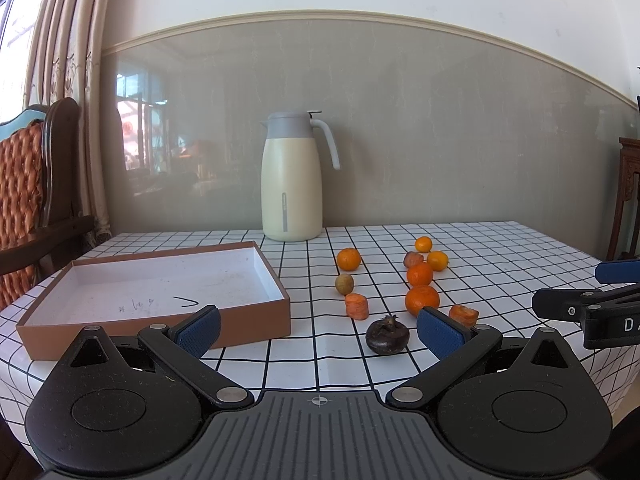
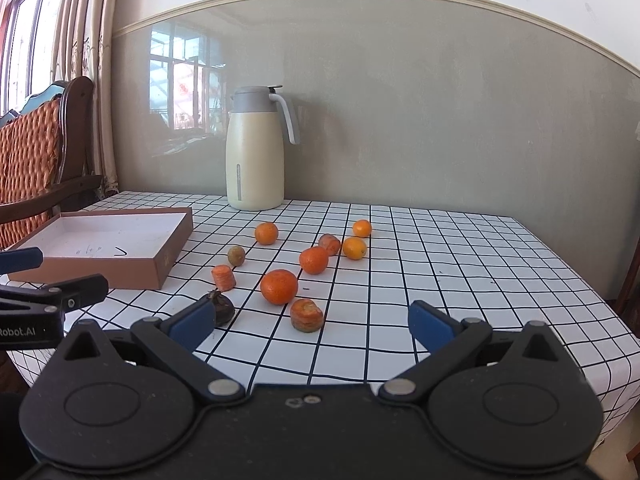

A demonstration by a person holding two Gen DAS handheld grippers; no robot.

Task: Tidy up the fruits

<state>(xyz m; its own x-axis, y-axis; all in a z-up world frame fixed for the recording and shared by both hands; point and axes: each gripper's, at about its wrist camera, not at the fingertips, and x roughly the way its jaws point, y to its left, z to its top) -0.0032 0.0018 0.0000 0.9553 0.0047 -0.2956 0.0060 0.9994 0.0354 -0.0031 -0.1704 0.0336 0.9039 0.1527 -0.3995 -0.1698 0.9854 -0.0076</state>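
Jaws wide, empty; fruit mid-table, box left, right side bare.

Box: brown cardboard, matt, white paper lining. Surface: smooth grid-print cloth. Jug: satin cream body, grey plastic lid. Tool pads: blue textured rubber; arms matt black plastic.

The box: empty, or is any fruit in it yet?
Empty. The box shows only its bare white floor with pen marks; the fruit pieces, such as the big orange, all lie on the table.
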